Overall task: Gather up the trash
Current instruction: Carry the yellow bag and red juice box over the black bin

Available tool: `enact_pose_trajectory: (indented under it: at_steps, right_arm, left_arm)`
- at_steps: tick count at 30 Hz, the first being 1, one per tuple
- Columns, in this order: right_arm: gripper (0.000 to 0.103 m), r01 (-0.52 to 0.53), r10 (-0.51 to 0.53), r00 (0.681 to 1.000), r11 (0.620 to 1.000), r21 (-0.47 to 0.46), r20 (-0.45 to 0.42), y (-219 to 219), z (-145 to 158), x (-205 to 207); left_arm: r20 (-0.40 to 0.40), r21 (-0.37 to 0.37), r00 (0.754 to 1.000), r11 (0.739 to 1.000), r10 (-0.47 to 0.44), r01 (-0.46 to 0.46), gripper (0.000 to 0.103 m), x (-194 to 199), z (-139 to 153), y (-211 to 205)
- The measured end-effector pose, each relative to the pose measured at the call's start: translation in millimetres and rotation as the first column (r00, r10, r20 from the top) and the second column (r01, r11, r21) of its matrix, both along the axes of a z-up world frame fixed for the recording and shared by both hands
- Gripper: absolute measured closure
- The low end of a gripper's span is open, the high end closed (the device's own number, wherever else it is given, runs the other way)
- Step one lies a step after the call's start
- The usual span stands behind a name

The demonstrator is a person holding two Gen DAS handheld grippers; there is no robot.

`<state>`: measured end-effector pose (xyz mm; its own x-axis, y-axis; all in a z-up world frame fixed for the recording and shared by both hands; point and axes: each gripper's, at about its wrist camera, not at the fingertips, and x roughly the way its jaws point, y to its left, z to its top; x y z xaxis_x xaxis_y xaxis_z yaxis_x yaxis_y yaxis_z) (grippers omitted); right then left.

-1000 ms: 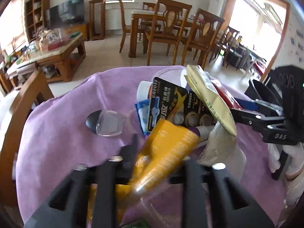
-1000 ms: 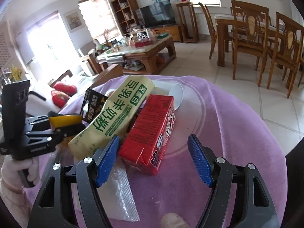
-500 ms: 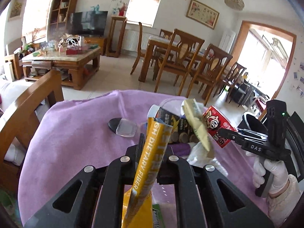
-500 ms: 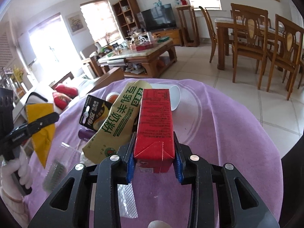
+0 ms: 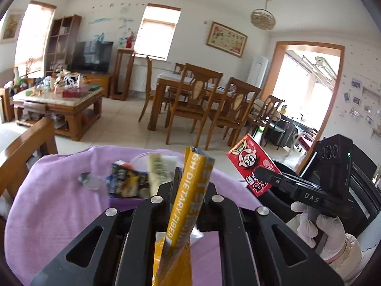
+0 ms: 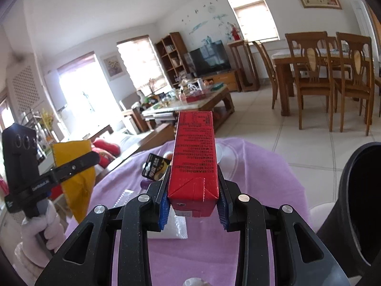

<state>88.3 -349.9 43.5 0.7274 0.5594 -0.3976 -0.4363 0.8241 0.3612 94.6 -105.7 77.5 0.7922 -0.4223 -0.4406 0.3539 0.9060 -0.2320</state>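
My left gripper [image 5: 190, 183] is shut on a yellow dietary-fibre packet [image 5: 188, 205] and holds it upright above the purple-clothed table [image 5: 59, 202]. In the right wrist view the same gripper [image 6: 92, 157] clamps that yellow packet [image 6: 76, 190] at the left. My right gripper [image 6: 193, 200] is shut on a red drink carton [image 6: 194, 162], its blue pads pressing both sides. From the left wrist view the carton [image 5: 247, 159] hangs in the air at the right, near a black bin [image 5: 283, 166]. A battery card [image 5: 126, 183], a cream-green packet [image 5: 158, 174] and a clear wrapper [image 6: 176, 228] lie on the cloth.
The black bin [image 6: 357, 202] stands at the table's right edge. A clear lid [image 5: 89, 181] and a white cup [image 6: 222, 155] also lie on the cloth. A wooden chair back [image 5: 28, 147] rises at the left. Dining chairs [image 5: 195, 102] and a coffee table [image 5: 57, 100] stand beyond.
The right gripper went from open around the red carton to shut on it and lifted it. The left gripper rose with the yellow packet. Both views have tilted up toward the room.
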Motion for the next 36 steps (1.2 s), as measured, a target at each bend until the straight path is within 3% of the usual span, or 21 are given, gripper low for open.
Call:
enact_pose_trajectory:
  at_steps: [9,18,25,36]
  right_arm:
    - [0.070,0.134,-0.136,0.988,0.991,0.021,0.069,-129.0,19.1,-47.0]
    - [0.070,0.259,-0.261,0.965,0.965,0.052,0.036,-237.7,-5.1,-74.7]
    - [0.070,0.326,-0.326,0.945,0.944,0.060,-0.010,-287.4,-34.9,-80.5]
    - [0.070,0.395,-0.388,0.916,0.916,0.073,-0.100,-316.8,-86.9,-70.4]
  left_arm:
    - [0.060,0.055,0.990,0.990,-0.131,0.128,0.094,-10.3,6.4,-124.2]
    - [0.055,0.032,0.960,0.961,-0.275,0.274,0.094,-6.9,-6.7,-216.3]
    - [0.004,-0.080,0.949,0.946,-0.316,0.315,0.094,22.0,-23.5,-262.9]
    - [-0.071,-0.108,0.924,0.924,-0.375,0.366,0.094,48.9,-54.5,-325.3]
